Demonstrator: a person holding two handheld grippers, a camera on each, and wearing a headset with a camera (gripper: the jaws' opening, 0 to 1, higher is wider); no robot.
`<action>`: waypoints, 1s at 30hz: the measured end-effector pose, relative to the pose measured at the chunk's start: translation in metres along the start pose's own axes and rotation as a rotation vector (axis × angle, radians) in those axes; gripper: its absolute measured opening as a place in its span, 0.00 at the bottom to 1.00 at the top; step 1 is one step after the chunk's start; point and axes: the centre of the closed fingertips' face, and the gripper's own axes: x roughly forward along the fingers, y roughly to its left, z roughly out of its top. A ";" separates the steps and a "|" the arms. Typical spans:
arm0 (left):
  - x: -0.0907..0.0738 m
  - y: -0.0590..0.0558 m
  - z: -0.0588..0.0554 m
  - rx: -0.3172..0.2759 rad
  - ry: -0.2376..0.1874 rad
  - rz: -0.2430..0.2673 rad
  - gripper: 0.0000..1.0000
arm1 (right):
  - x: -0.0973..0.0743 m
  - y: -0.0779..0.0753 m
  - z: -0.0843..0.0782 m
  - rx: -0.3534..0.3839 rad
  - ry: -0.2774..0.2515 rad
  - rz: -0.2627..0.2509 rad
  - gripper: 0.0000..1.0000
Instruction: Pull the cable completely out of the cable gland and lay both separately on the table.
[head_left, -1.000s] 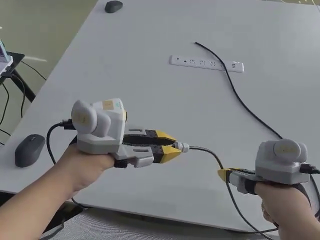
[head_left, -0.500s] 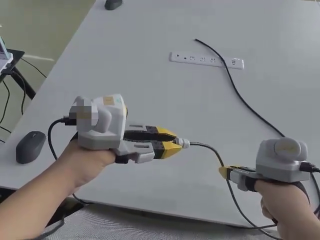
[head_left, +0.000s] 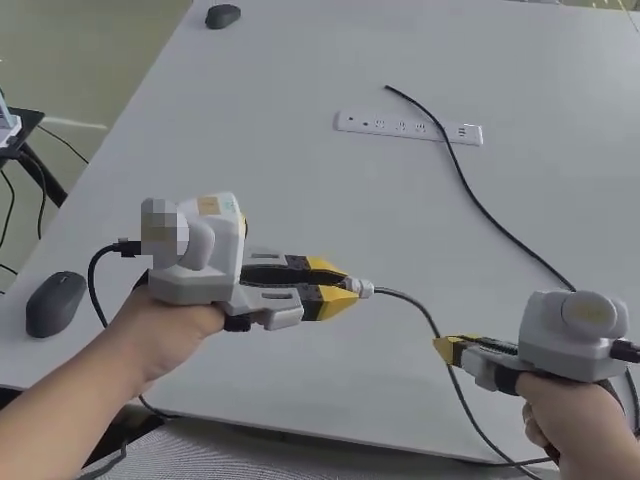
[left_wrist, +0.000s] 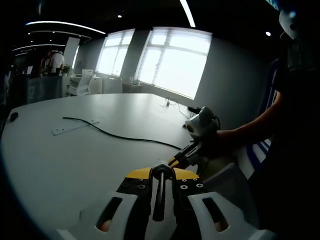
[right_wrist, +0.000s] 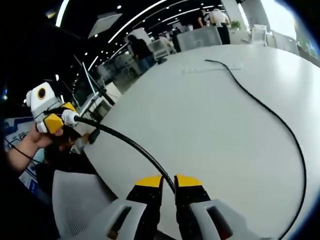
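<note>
Item: cable gland (head_left: 362, 289); small, pale grey, held at the tip of the left tool (head_left: 345, 290), whose yellow-tipped jaws are clamped onto it from both sides; in the left gripper view the gland sits between the two jaw tips, its round end facing away from the camera; held in the air above the near part of the surface (head_left: 300, 180), not touching it.

Item: cable (head_left: 420, 312); thin, dark; one end enters the gland, not yet pulled out; from there it runs in a sagging curve to the right tool (head_left: 445, 347), then hangs on below that tool and past the near edge of the surface.

Item: right tool; yellow tips closed on the cable, which in the right gripper view passes up between the two jaws and arcs away to the left tool; held low at the near right, well apart from the left tool, with the cable spanning the gap.

Item: left hand (head_left: 175, 330) carries the left tool; right hand (head_left: 575, 420) carries the right tool.

Item: power strip (head_left: 408, 128); white, lying flat on the far half of the surface; black cord (head_left: 480, 205) crosses its right end and runs toward the near right edge.

Item: near mouse (head_left: 50, 303); dark, on the surface's near left corner; far mouse (head_left: 222, 16); dark, at the far left edge.
</note>
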 end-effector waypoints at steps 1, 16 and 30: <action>0.000 -0.001 0.000 -0.002 0.001 -0.002 0.15 | -0.001 0.000 0.002 -0.045 0.001 -0.007 0.06; -0.001 0.001 -0.006 -0.004 0.028 -0.006 0.15 | -0.021 0.097 0.071 -0.661 -0.169 0.150 0.22; 0.000 0.000 -0.005 -0.018 0.023 -0.011 0.15 | 0.002 0.120 0.056 -0.977 -0.051 0.158 0.10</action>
